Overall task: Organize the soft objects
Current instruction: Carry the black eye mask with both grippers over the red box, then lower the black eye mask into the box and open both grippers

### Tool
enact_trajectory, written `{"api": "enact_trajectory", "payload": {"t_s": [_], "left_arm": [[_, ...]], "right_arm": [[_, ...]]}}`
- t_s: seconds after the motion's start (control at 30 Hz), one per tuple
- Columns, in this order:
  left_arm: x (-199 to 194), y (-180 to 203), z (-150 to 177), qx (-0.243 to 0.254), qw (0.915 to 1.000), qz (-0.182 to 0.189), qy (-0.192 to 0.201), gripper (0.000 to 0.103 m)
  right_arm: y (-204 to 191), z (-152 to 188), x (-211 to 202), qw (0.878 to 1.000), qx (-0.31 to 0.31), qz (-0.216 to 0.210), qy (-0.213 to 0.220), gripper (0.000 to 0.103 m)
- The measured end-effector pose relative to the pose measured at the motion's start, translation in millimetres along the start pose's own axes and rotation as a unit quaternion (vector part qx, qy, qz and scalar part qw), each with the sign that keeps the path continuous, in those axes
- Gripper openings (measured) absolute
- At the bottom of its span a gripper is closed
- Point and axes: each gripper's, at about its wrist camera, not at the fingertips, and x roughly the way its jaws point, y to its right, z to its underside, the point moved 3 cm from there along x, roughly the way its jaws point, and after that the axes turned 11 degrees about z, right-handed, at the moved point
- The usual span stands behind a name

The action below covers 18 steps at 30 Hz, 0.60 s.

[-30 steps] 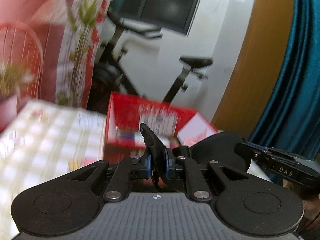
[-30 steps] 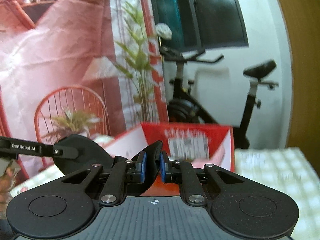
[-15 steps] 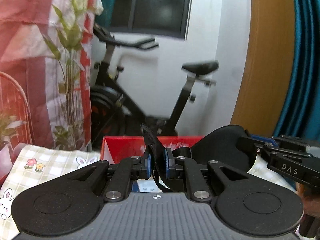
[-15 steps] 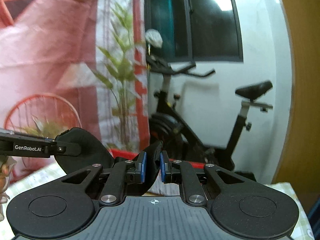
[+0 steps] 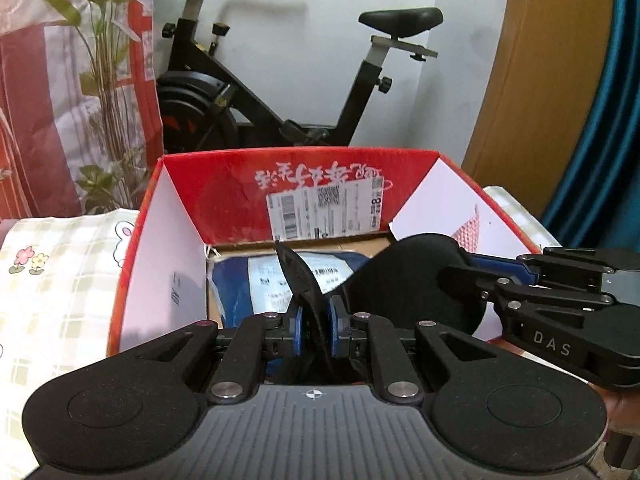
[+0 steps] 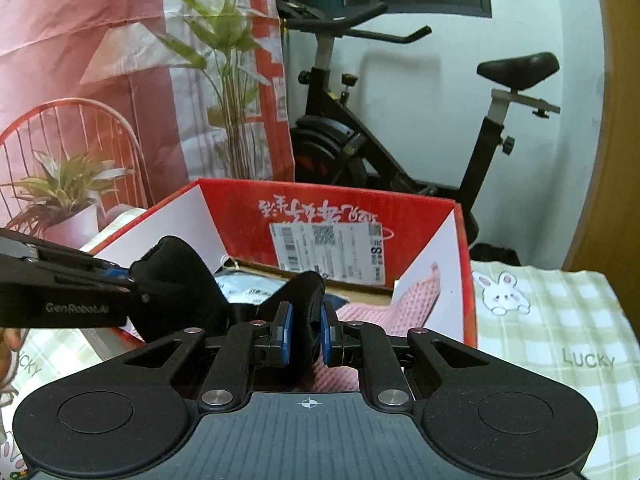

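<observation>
Both tools hold one soft black padded fabric piece (image 5: 416,280) stretched above the open red cardboard box (image 5: 232,184): left tool (image 5: 314,330) and right tool (image 6: 306,334) each clenched on an end. Next, I judge: lower it inside, then release.

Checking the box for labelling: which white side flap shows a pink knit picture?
The right flap of the red box; the left flap is white with only small dark print.

A black exercise bike (image 5: 280,92) stands against the white wall (image 5: 320,60). A green leafy plant (image 6: 224,80) rises beside a red-and-white printed backdrop (image 6: 80,40).
</observation>
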Motion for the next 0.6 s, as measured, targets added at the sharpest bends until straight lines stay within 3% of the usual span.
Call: {"api": "enact_trajectory", "payload": {"t_s": [0.2, 0.37, 0.5, 0.6], "left_arm": [[-3.8, -5.2, 1.8, 0.007, 1.0, -0.003, 0.003, 0.016], [-20.3, -6.9, -0.3, 0.012, 0.9996, -0.01, 0.022, 0.05], [-44.2, -8.0, 2.9, 0.017, 0.9992, -0.005, 0.037, 0.051], [-59.9, -3.7, 9.1, 0.027, 0.9989, 0.003, 0.04, 0.051]], "right_arm": [[2.2, 4.1, -2.6, 1.0, -0.011, 0.01, 0.001, 0.018], [7.8, 2.9, -19.1, 0.999, -0.02, 0.03, 0.023, 0.033], [9.1, 4.1, -39.9, 0.998, -0.028, 0.032, 0.041, 0.05], [11.7, 5.1, -57.1, 0.998, -0.021, 0.02, 0.053, 0.052]]}}
